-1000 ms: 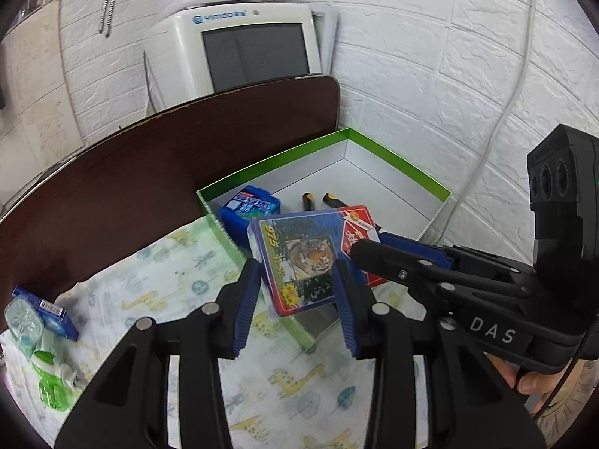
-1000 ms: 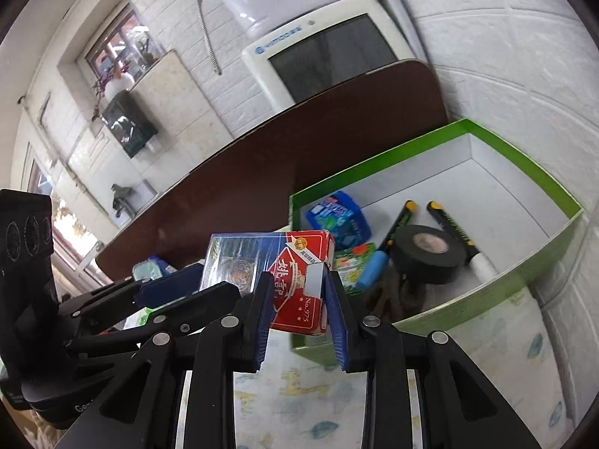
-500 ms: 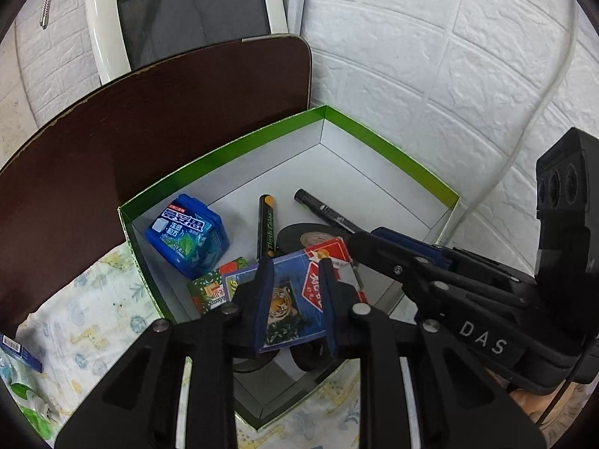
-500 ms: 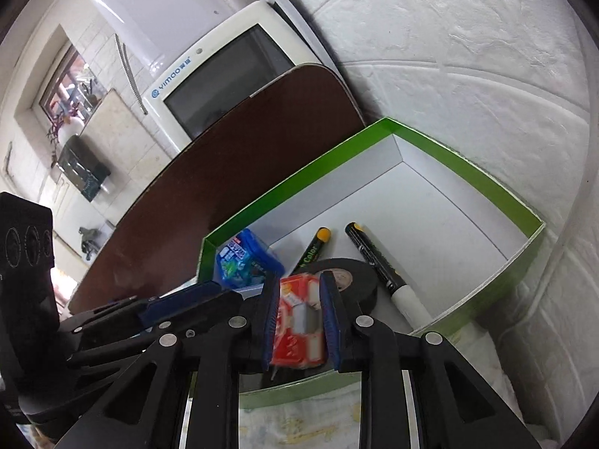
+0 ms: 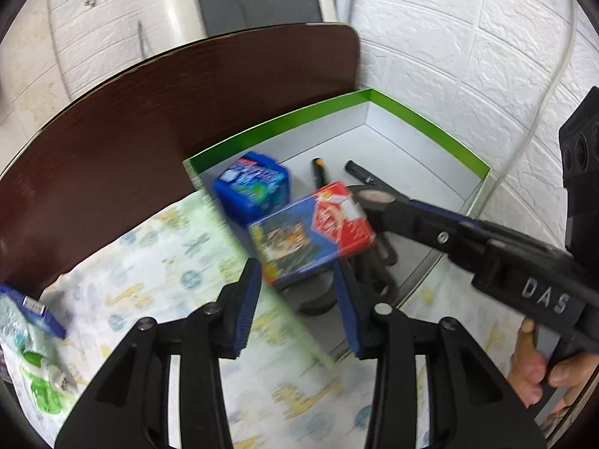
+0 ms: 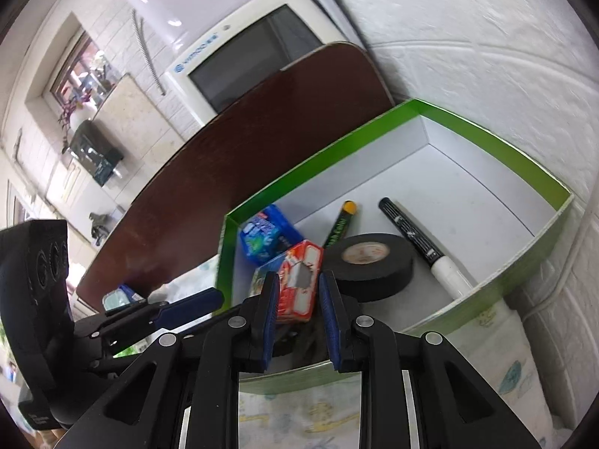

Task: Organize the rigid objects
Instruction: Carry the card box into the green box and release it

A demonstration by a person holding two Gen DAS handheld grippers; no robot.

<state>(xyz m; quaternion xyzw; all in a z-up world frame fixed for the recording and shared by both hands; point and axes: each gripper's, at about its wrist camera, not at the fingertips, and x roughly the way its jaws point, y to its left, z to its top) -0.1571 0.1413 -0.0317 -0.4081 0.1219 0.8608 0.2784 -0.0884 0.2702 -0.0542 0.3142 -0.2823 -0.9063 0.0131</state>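
Observation:
In the left wrist view my left gripper (image 5: 295, 273) is opening, and its pads no longer touch the blurred blue tiger card pack (image 5: 292, 243) just beyond its tips. That pack hangs over the near corner of the green-rimmed box (image 5: 430, 127). Against it sits a red card pack (image 5: 340, 220), with my right gripper (image 5: 389, 209) reaching in from the right. From the right wrist, my right gripper (image 6: 298, 277) is shut on the red card pack (image 6: 299, 284) above the green-rimmed box (image 6: 486, 138). My left gripper (image 6: 209, 301) lies to the left.
Inside the box lie a blue gum tub (image 6: 265, 235), a black tape roll (image 6: 370, 262) and two markers (image 6: 415, 239). A giraffe-print cloth (image 5: 149, 262) covers the dark table (image 5: 187, 112). A blue packet (image 5: 33, 310) lies far left. White brick wall and a cable (image 5: 543, 93) stand right.
Both grippers came down over the green box with the two packs. My left jaws narrowed on the blue pack, then spread, and the pack is now free of the pads.

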